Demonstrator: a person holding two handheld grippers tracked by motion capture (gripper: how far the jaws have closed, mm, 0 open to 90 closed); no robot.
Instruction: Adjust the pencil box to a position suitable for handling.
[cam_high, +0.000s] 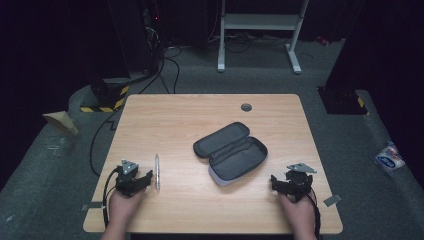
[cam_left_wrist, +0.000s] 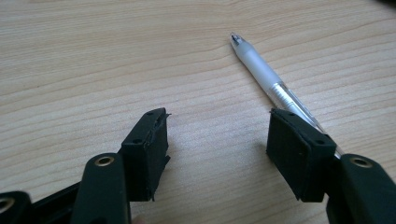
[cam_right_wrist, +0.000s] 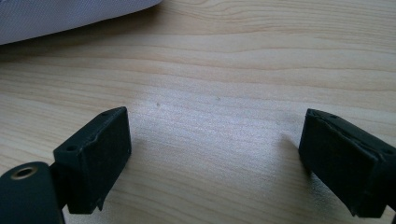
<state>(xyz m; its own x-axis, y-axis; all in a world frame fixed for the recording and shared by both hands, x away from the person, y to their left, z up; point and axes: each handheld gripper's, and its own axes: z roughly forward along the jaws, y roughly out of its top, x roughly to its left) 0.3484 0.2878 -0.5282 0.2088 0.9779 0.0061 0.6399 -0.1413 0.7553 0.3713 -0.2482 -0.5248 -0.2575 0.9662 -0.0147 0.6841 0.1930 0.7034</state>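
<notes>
A clear, frosted pen (cam_high: 157, 172) lies on the wooden table (cam_high: 175, 120), pointing away from me. My left gripper (cam_high: 136, 181) rests just left of it, jaws open. In the left gripper view the pen (cam_left_wrist: 261, 74) runs back under the right-hand fingertip (cam_left_wrist: 299, 149); bare wood lies between the pads of the left gripper (cam_left_wrist: 217, 123). A black pencil case (cam_high: 231, 151) lies unzipped and spread open at the table's middle. My right gripper (cam_high: 286, 184) sits open near the front right, apart from the case. In its own view the right gripper (cam_right_wrist: 215, 126) has bare wood between its pads, with the case's pale edge (cam_right_wrist: 70, 14) at top left.
A round cable hole (cam_high: 246, 107) sits near the table's far edge. On the floor beyond are black cables (cam_high: 165, 70), a white desk frame (cam_high: 260, 25) and yellow-black tape (cam_high: 105, 102). A white packet (cam_high: 390, 157) lies on the floor at the right.
</notes>
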